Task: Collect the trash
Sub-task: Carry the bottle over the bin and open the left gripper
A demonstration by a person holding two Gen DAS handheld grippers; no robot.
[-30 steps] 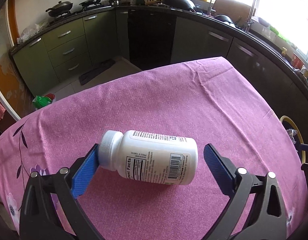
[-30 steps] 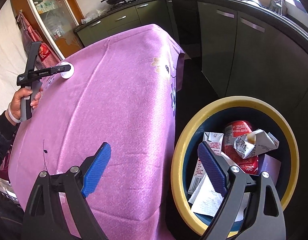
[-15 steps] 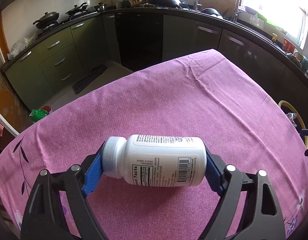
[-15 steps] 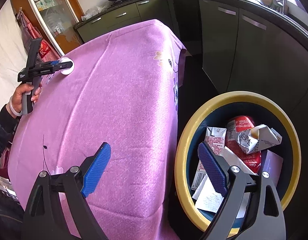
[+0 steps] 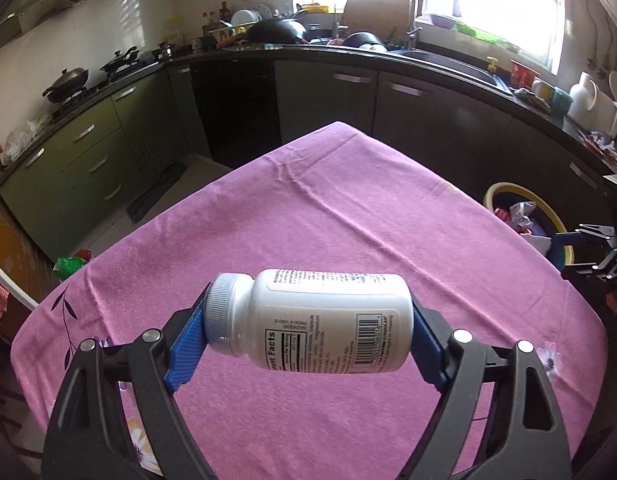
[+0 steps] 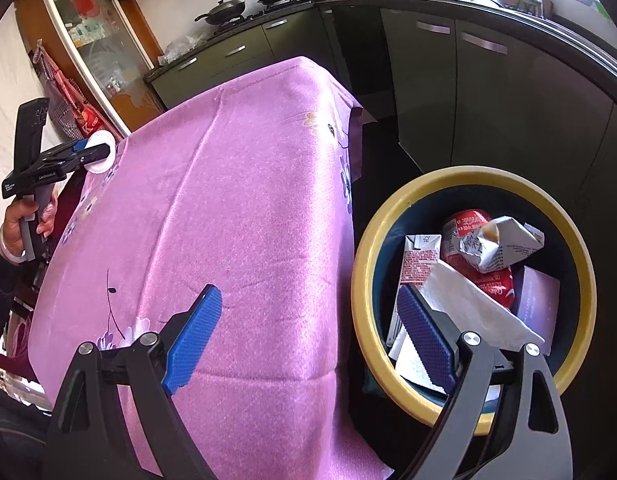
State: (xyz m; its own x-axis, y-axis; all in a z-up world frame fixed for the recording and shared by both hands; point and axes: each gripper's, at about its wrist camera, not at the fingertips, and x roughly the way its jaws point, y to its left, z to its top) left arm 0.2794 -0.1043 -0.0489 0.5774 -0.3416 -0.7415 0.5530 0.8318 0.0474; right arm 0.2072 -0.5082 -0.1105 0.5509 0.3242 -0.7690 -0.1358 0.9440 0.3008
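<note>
One item of trash is in transit: a white pill bottle point(image 5: 320, 320), lying on its side with its ribbed cap toward the left of the frame, clamped end to end between the blue pads of the left tongs point(image 5: 308, 334). Cap and base each press against a pad, and the bottle hangs clear above the purple cloth of the surface point(image 5: 348, 208) in the lower centre of the left wrist view. In the right wrist view the same bottle shows only as a small white disc at the left edge of the frame, gripped by the black tool that a hand point(image 6: 22, 232) carries.

Beside the surface, on the floor at the lower right of the right wrist view, stands the yellow-rimmed bin point(image 6: 368, 248). It already contains a red can point(image 6: 492, 280), a crumpled paper point(image 6: 504, 246), a small carton point(image 6: 418, 264), a white napkin point(image 6: 464, 304) and a purple box point(image 6: 538, 300). The right tongs point(image 6: 310, 338) stand wide and empty, one pad over the cloth and the other over the bin's mouth.

Judged from this, most of the collecting is done: no other loose trash shows on the cloth. What remains is to carry the bottle across to the bin, well apart at the right edge of the left wrist view, and release it there.
</note>
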